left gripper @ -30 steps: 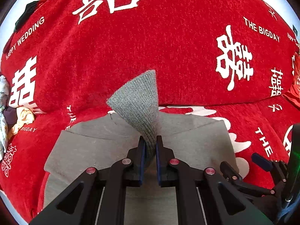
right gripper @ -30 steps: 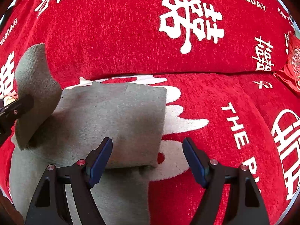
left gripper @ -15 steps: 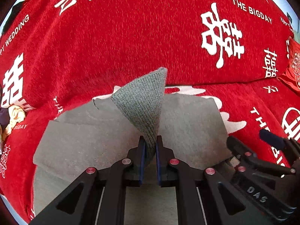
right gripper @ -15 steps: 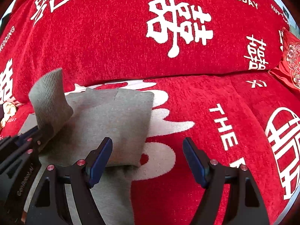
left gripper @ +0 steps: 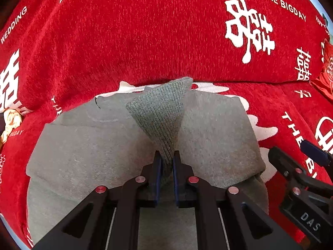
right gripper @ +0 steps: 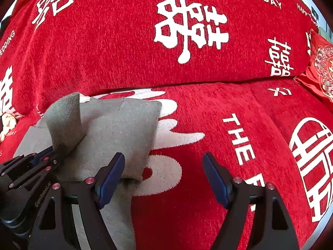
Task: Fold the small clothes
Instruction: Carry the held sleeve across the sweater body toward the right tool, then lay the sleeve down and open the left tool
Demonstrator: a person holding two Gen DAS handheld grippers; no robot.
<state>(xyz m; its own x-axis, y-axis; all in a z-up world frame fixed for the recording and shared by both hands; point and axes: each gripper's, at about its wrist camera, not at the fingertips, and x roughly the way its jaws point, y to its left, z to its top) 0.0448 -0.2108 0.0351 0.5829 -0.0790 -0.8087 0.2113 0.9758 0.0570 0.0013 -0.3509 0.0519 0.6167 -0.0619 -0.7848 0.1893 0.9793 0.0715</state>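
Sweater (left gripper: pixel 218 137) cuff (left gripper: pixel 160 114) sits pinched in the left claw (left gripper: pixel 165 166), lifted for folding inward; right claw (right gripper: pixel 163 179) gapes wide, empty.

Grey sweatshirt (right gripper: pixel 122 133) folded on red wedding-print sofa cover (right gripper: pixel 208 125); left gripper (right gripper: pixel 52 154) pinching its ribbed cuff (right gripper: pixel 63 118); right gripper (right gripper: pixel 164 177) spread wide.

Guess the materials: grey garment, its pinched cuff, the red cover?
Grey garment: soft matte fleece-like knit, faintly fuzzy, probably cotton blend. Ribbed cuff: coarser rib knit, vertical ridges visible. Red cover: chenille-like woven fabric, nubby pile with white characters woven in.
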